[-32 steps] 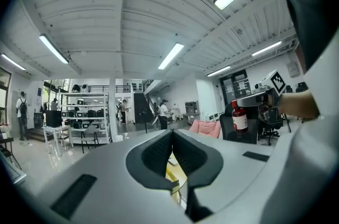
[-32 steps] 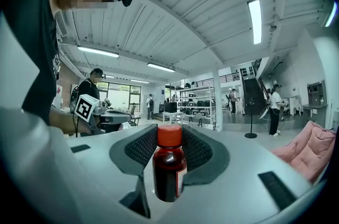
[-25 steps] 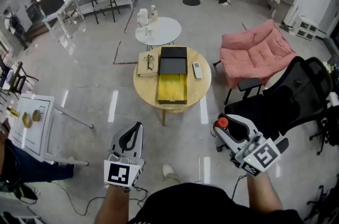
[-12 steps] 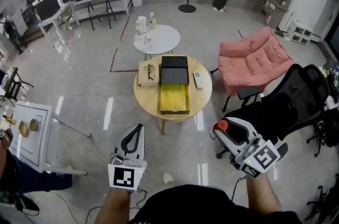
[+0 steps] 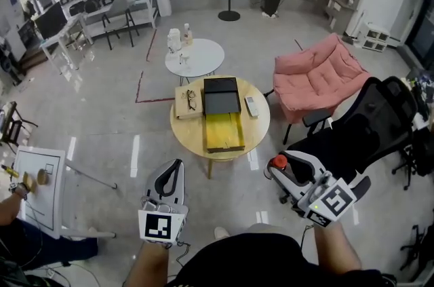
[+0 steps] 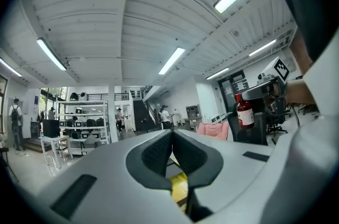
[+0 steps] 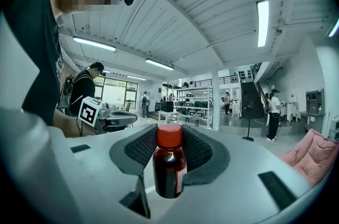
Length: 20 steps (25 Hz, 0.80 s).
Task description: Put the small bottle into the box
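A small dark bottle (image 7: pixel 169 170) with a red cap (image 5: pixel 279 161) stands upright between the jaws of my right gripper (image 5: pixel 277 167), which is shut on it. It also shows in the left gripper view, the bottle (image 6: pixel 244 112) held at the right. The box (image 5: pixel 222 131) lies open on the round wooden table (image 5: pixel 186 128) ahead, with a yellow inside and a black lid (image 5: pixel 222 96) behind it. Both grippers hang over the floor, well short of the table. My left gripper (image 5: pixel 178 163) is shut and holds nothing, its jaws meeting (image 6: pixel 172 134).
A book with glasses (image 5: pixel 188 102) and a remote (image 5: pixel 251 106) flank the box. Behind stands a white round table (image 5: pixel 196 56) with bottles. A pink armchair (image 5: pixel 319 75) and a black office chair (image 5: pixel 366 123) are at the right, a white stand (image 5: pixel 37 190) at the left.
The view has crept forward, so the wooden table sits a little lower in the picture. Both grippers keep much the same pose, and the bottle stays gripped in the right one.
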Motion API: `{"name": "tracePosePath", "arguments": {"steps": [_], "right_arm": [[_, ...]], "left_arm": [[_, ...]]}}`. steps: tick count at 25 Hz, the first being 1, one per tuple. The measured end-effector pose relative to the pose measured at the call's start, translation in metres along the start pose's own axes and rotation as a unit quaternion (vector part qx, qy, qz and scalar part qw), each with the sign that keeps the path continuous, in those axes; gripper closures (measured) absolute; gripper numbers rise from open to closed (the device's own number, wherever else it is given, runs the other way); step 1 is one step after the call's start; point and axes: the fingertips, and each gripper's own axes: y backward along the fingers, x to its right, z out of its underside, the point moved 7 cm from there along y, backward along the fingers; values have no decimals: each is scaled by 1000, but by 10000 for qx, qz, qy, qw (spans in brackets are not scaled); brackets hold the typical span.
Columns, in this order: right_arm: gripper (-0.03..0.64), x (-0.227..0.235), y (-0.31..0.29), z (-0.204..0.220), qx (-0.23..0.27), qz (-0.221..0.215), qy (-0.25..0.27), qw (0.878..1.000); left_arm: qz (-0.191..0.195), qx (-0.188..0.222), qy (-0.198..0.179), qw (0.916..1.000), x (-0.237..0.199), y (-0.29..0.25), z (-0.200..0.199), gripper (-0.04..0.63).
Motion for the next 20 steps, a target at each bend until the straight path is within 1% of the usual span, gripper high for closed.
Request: {"name": "tracePosePath", "arguments": {"steps": [4, 8, 12, 15, 17, 20], "right_arm": [[459, -1, 1, -2, 13, 88, 6, 10000], [459, 2, 0, 1, 43, 99, -53, 9999], [459, 10, -4, 3, 62, 70, -123, 9999], [459, 22, -6, 3, 72, 35, -169, 9998], [459, 28, -10, 5, 45, -14, -215, 9998], [459, 35, -15, 8, 21, -102, -252, 9996]], "left_arm": [[78, -93, -48, 9999, -1, -3, 7, 578], [140, -77, -45, 9999, 2, -8, 8, 578], [112, -17, -31, 9999, 0, -12, 2, 578], [29, -47, -175, 9998, -3, -19, 1, 578], [-39, -99, -144, 9998, -4, -23, 1, 578], [-28, -155, -114, 9998, -3, -29, 5, 578]]}}
